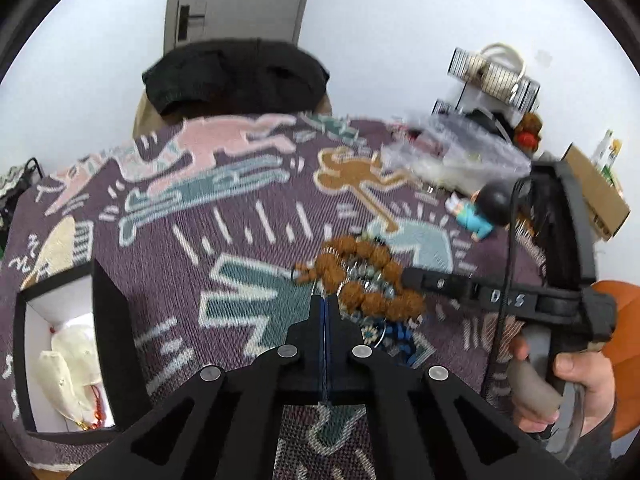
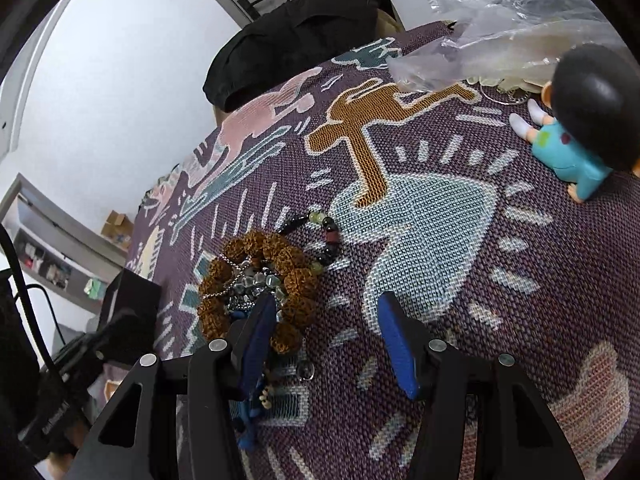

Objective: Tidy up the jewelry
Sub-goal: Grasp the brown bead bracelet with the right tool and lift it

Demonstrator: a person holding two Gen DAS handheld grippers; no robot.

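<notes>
A pile of jewelry lies on the patterned purple cloth (image 1: 240,320): a bracelet of big brown seed beads (image 1: 360,276) (image 2: 256,280), clear crystal beads with a thin silver chain (image 2: 256,280) inside it, and a dark bead string (image 2: 326,236) beside it. My left gripper (image 1: 325,300) is shut, its tips just in front of the pile; I cannot tell if it pinches anything. My right gripper (image 2: 328,312) is open, its left finger (image 2: 260,328) over the pile; it also shows in the left wrist view (image 1: 440,282).
A black box (image 1: 60,340) with white lining and a cream pouch sits at the left. A blue toy figure (image 2: 576,132), a clear plastic bag (image 2: 500,28), a black garment (image 1: 236,76) and a cardboard box (image 1: 596,192) lie at the table's far side.
</notes>
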